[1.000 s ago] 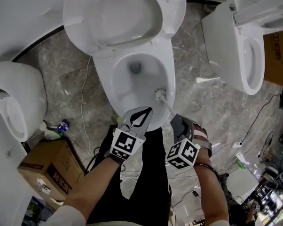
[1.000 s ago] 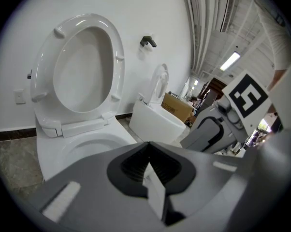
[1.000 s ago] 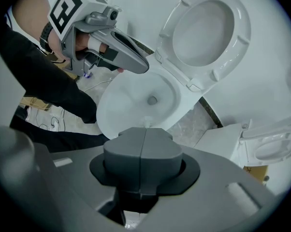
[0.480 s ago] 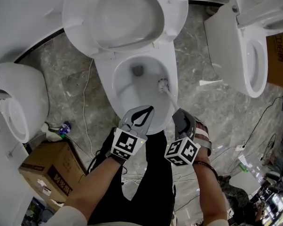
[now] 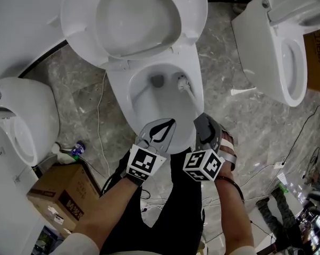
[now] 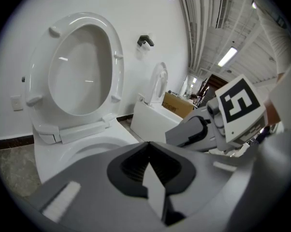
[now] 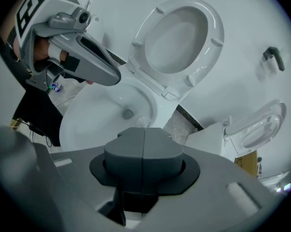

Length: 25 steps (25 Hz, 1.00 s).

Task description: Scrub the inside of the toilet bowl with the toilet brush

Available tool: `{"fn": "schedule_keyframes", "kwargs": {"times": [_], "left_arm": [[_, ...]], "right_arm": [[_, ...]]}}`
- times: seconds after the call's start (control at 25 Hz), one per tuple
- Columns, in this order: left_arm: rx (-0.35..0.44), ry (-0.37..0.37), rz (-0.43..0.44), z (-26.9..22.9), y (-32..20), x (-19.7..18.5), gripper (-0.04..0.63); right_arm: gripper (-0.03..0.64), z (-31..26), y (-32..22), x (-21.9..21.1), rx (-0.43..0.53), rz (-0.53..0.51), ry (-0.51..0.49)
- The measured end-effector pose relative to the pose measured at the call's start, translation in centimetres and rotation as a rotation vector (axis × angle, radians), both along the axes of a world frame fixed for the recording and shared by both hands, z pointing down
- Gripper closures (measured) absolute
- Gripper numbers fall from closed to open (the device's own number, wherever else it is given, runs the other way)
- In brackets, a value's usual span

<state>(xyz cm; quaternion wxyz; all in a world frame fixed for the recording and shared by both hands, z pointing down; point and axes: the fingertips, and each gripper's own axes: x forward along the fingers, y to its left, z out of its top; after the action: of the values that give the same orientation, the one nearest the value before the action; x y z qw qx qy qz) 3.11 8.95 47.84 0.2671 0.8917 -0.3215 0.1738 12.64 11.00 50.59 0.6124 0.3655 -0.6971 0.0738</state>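
Since the earlier frames the head of the toilet brush (image 5: 187, 92) has travelled up the right inner wall of the toilet bowl (image 5: 119, 97), from near the front rim toward the back, and the right gripper (image 5: 200, 120) has followed it forward. The left gripper (image 5: 170, 124) has barely shifted.

Now we see the brush head low in the bowl, against the right inner wall and just right of the drain (image 5: 157, 81). The brush's long axis runs diagonally. The handle starts at the right gripper above the front-right part of the rim, and slants down and toward the back of the bowl, with the head end lowest and farthest from us.

In the right gripper view the jaws are pressed together with no gap showing. A bit of white brush head (image 7: 144, 121) shows just past the gripper's (image 7: 143, 134) tips, and the head view shows the handle entering those jaws, so we read them as clamped on the handle.

In the left gripper view its (image 6: 146, 144) jaw tips meet with nothing between them. It hangs over the front rim, just left of the right gripper.

The seat and lid (image 5: 133, 20) stand raised behind the bowl. A cardboard box (image 5: 59, 195) sits on the floor at lower left.
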Motion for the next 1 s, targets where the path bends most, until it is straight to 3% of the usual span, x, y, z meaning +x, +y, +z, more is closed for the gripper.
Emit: {"fn": "schedule_keyframes", "kwargs": {"times": [0.36,1.0], "left_arm": [[0.022,-0.015,0.017,0.1,-0.9,0.1,0.589],[0.027,-0.048,0.005,0.7,-1.0,-0.6,0.589]], "right_arm": [[0.457,1.3,-2.5,-0.5,0.096,0.122,-0.111],[0.457,2.6,-5.1,-3.3,0.166,0.273,-0.395]]}}
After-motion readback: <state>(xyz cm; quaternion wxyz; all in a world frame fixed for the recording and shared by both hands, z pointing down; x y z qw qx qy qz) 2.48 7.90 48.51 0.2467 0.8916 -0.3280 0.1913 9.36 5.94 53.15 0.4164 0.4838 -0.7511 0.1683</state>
